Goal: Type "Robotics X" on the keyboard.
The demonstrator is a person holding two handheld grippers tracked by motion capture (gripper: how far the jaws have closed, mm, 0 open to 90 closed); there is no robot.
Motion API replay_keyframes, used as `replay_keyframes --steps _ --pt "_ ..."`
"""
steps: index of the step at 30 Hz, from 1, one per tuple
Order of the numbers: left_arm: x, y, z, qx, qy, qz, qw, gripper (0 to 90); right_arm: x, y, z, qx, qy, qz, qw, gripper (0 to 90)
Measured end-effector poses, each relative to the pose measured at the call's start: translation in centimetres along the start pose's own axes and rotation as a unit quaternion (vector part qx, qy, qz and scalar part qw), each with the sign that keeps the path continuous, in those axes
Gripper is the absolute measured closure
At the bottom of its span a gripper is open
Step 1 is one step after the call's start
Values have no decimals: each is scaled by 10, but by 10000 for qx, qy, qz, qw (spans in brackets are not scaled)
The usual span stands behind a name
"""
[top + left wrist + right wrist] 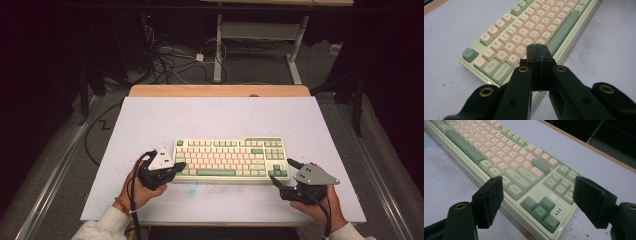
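While you look from above: your left gripper (pixel 176 167) meets the mechanical keyboard (pixel 230 159) at its left end, your right gripper (pixel 283 173) flanks its right end.
Left gripper view: jaws pressed together, gripping nothing, keyboard (pixel 529 32) just beyond their tips.
Right gripper view: jaws spread wide, arrow keys (pixel 540 211) between them, untouched.

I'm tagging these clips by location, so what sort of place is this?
Probably a lab or recording workspace, not a home desk. A keyboard lies alone on a white-topped table, dark curtains hang around it, loose cables tangle on the floor behind, and an adjustable desk frame stands beyond.
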State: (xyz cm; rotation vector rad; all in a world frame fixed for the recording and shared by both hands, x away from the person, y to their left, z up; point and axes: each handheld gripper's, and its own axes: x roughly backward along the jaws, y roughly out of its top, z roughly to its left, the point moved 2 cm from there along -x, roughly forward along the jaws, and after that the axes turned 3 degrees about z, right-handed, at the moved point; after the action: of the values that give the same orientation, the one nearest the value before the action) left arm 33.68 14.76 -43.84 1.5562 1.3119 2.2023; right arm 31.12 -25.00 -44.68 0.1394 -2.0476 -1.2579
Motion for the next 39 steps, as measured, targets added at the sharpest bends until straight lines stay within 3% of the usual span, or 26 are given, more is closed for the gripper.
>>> replay_keyframes --steps 11,20,30,36,39 --pt "-31 24 -3 -208 -163 332 9991 872 -2 1 4 118 -20 47 9999 250" --pt "-52 37 -7 -317 -250 469 9981 872 -5 -1 6 222 -27 117 9997 250" --pt "-66 35 -5 -323 -218 672 9970 872 -6 -2 5 212 -34 138 9997 250" --pt "-71 32 -4 -394 -91 827 9958 872 -9 -1 10 314 9 180 9993 250" --pt "-75 30 -7 -525 5 864 9949 873 -10 -1 10 293 15 224 9993 250"
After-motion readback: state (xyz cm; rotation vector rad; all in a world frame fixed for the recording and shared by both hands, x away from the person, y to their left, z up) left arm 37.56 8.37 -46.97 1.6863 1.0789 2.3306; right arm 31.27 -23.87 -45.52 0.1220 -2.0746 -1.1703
